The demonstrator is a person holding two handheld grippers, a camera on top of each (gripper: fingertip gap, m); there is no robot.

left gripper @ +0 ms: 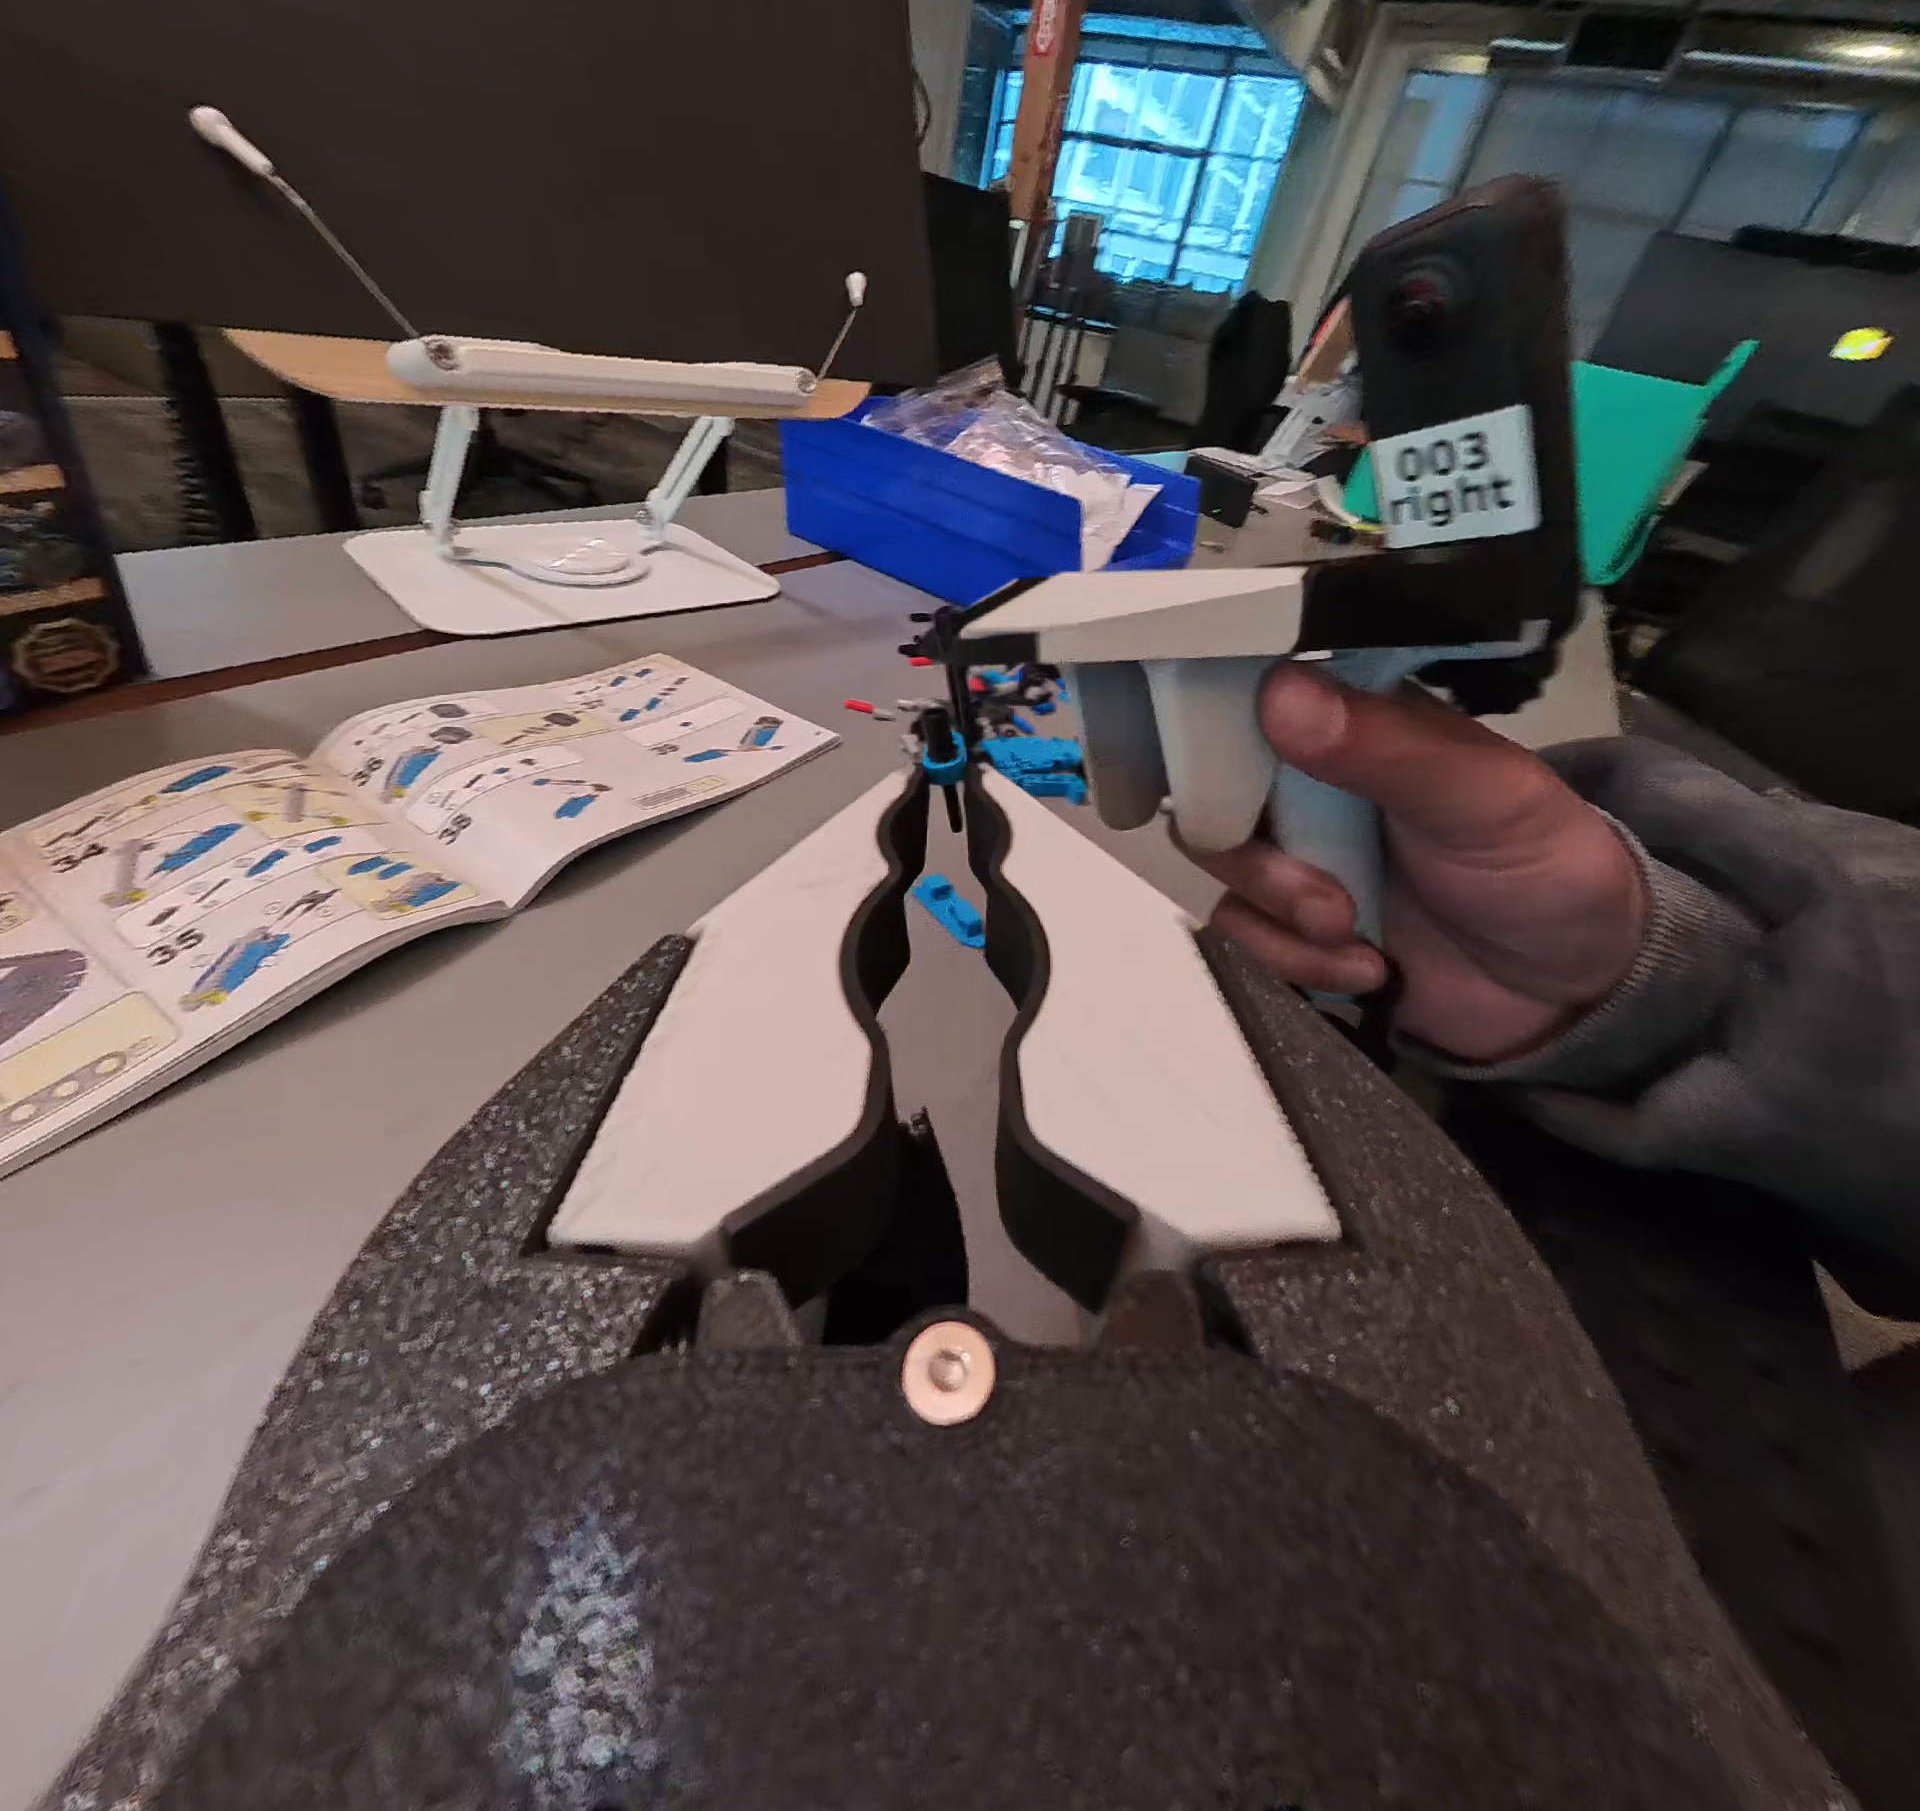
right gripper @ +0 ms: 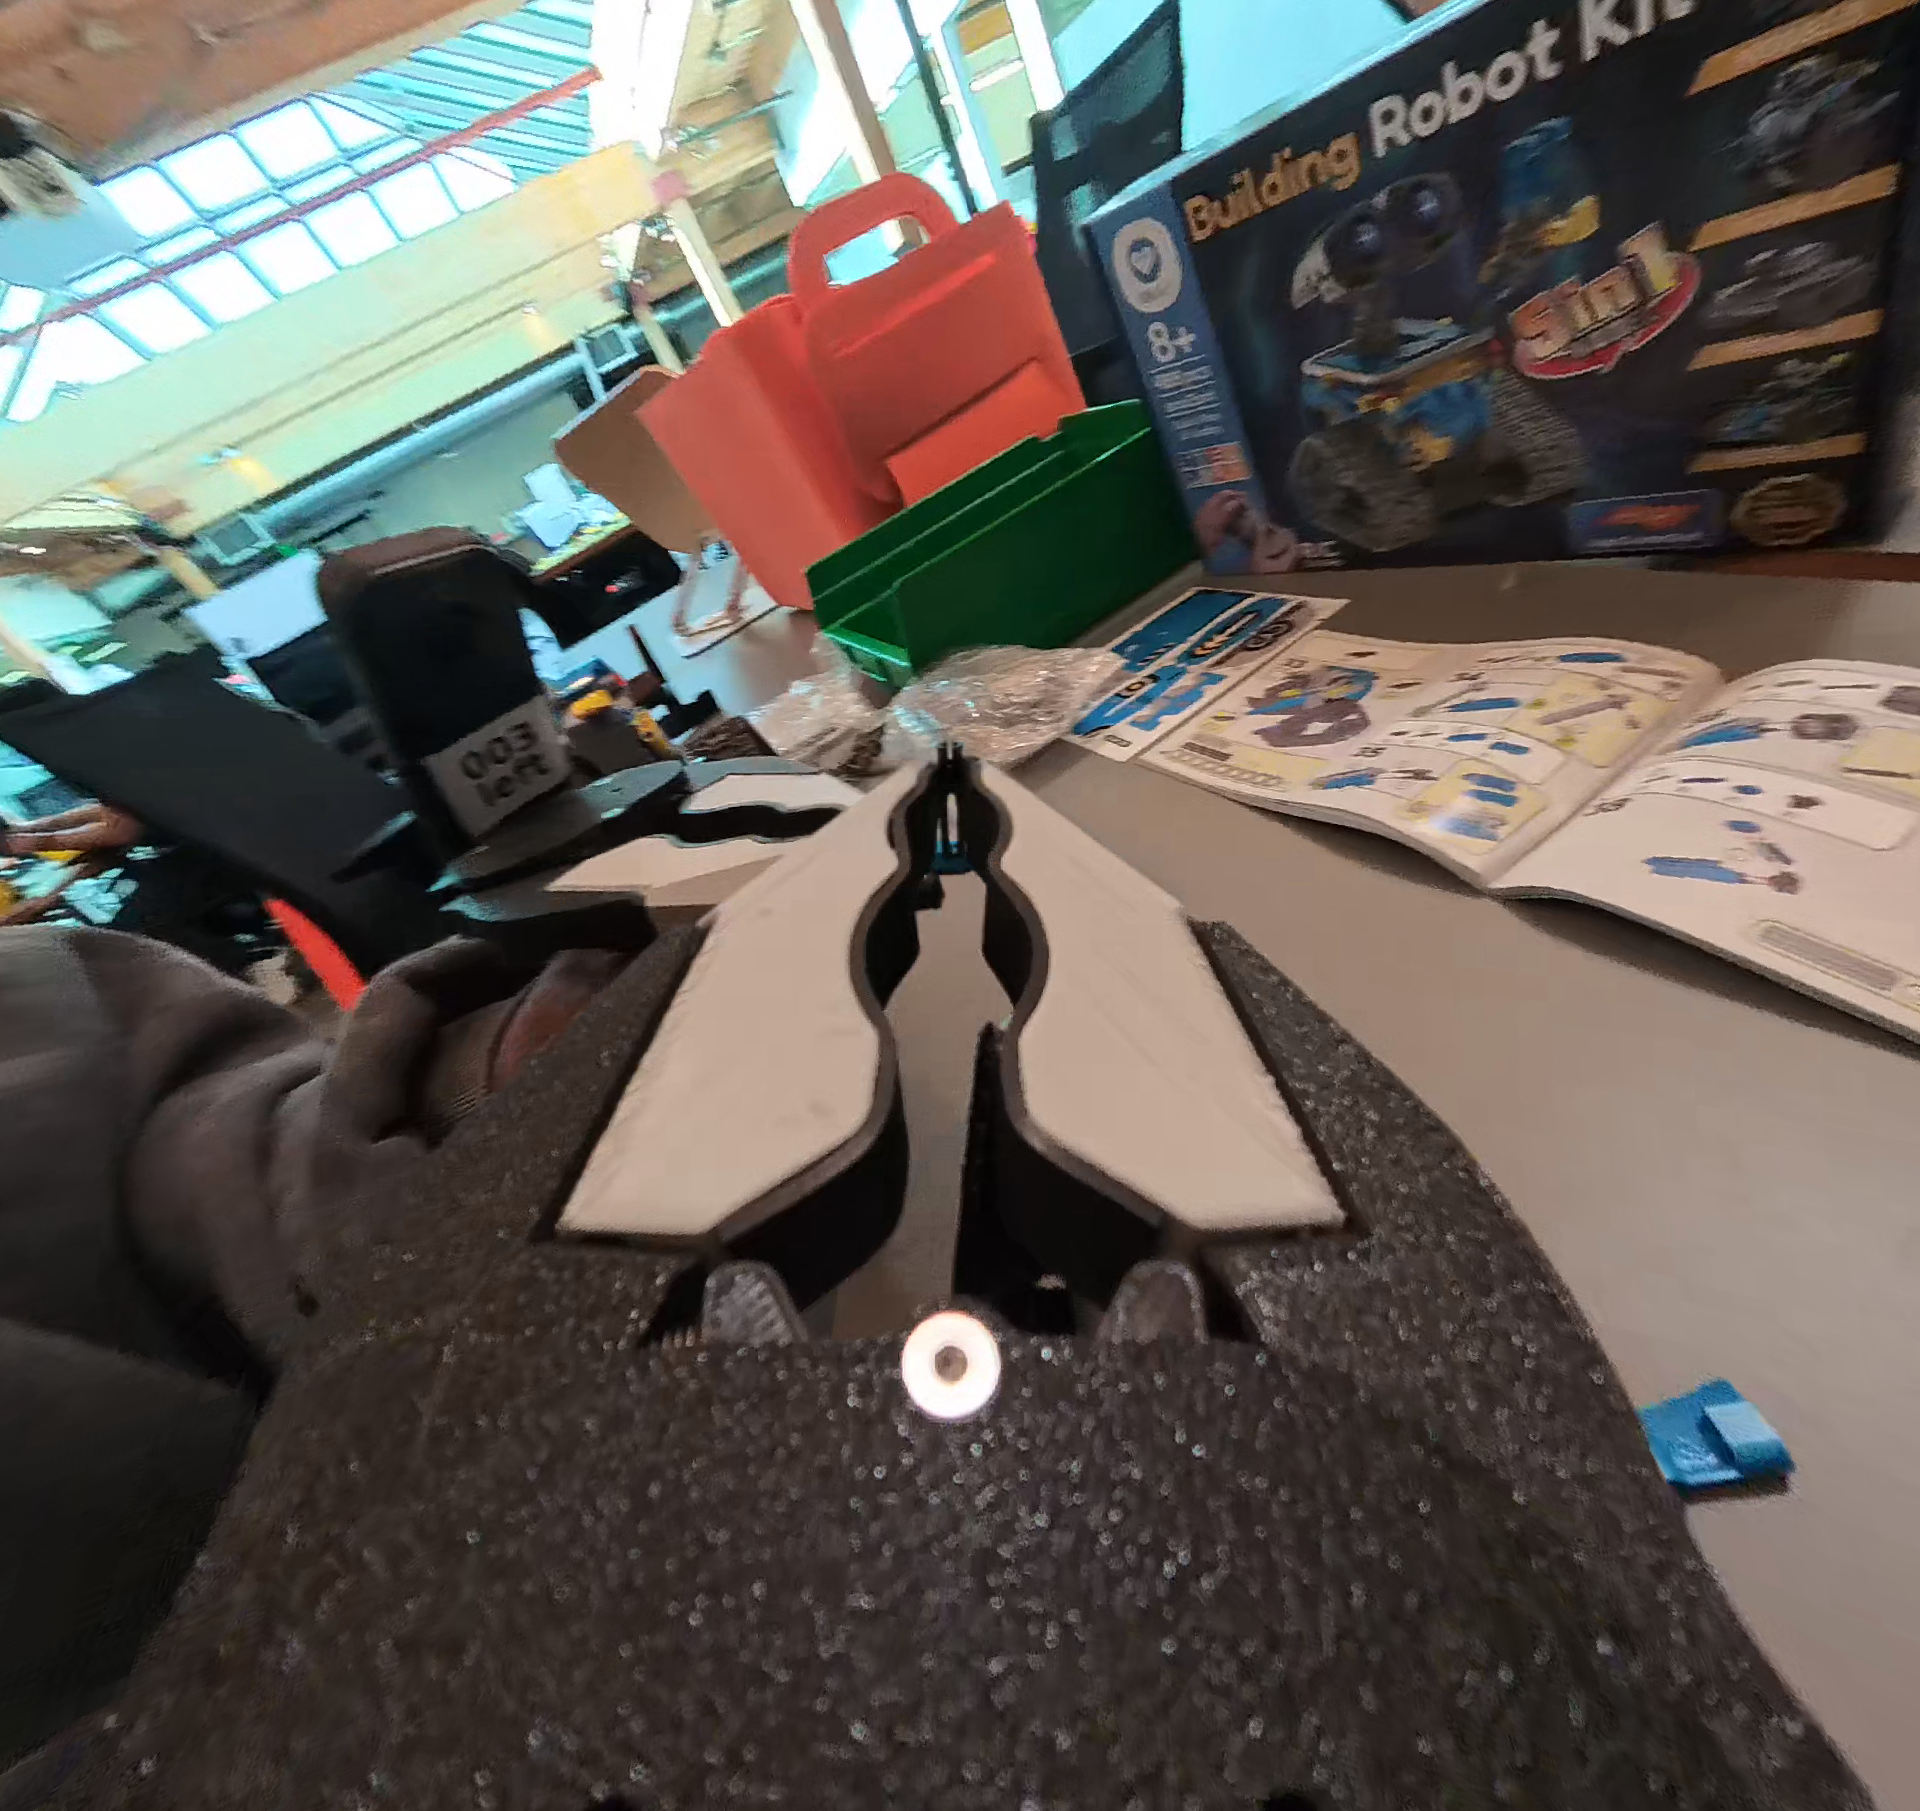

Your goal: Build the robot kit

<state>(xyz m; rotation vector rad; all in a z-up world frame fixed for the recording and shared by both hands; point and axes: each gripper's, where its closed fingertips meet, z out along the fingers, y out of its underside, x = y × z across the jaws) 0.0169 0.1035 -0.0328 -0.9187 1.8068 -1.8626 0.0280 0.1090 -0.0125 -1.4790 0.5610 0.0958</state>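
My left gripper (left gripper: 940, 774) is shut on a small blue connector (left gripper: 938, 762) with a black pin and holds it above the grey table (left gripper: 312, 1242). My right gripper (left gripper: 951, 631) comes in from the right, held by a hand in a grey sleeve. It is shut on a thin black axle (left gripper: 954, 691) that stands upright and reaches down to the blue connector. In the right wrist view my right gripper (right gripper: 948, 774) pinches the axle tip, with the blue connector (right gripper: 948, 862) just below it. The left gripper's fingers (right gripper: 665, 862) come in from the left.
An open instruction booklet (left gripper: 416, 826) lies to the left; it also shows in the right wrist view (right gripper: 1507, 774). Loose blue and black parts (left gripper: 1023, 743) lie behind the grippers, one blue piece (left gripper: 951, 909) below them. Farther off: blue bin (left gripper: 935, 504), white stand (left gripper: 582, 473), green bin (right gripper: 997, 566), orange box (right gripper: 862, 390), kit box (right gripper: 1507, 307). Left and right tips are no more than a few centimetres apart.
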